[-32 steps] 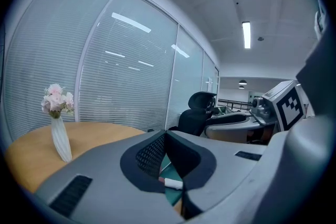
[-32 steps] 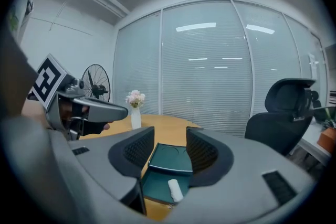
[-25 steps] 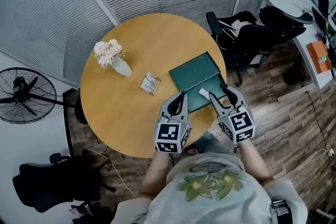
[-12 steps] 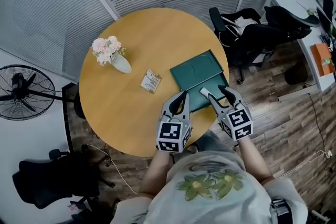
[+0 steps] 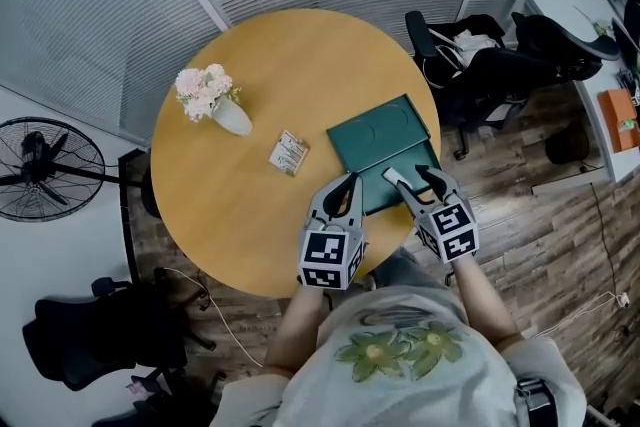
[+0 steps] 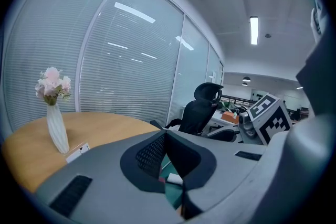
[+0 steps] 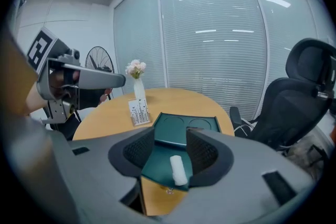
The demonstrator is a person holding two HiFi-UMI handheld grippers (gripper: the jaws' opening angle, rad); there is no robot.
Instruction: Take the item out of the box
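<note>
- there's one round desk [image 5: 250, 65] with a smooth yellowish wood top, and it's carrying one dark green box [image 5: 381, 137]. The box is flat and rectangular and it's lying open, with two round dents showing in the flipped-back lid
- one item is sitting in the tray half of the box: a small white roll [image 7: 178, 169], cylinder-shaped, lying on its side at the end nearest the person
- the right gripper [image 5: 412, 177] is hovering with its fingers spread wide. The roll is showing between them, and neither pad is touching it
- the left gripper [image 5: 343, 185] is hanging just beside the box, fingers pressed together at the tips and pinching nothing
- also sitting on the desk: one ribbed white vase [image 5: 232, 118] holding pale pink flowers [image 5: 203, 91], and one small printed card packet [image 5: 288, 154] between the vase and the box
</note>
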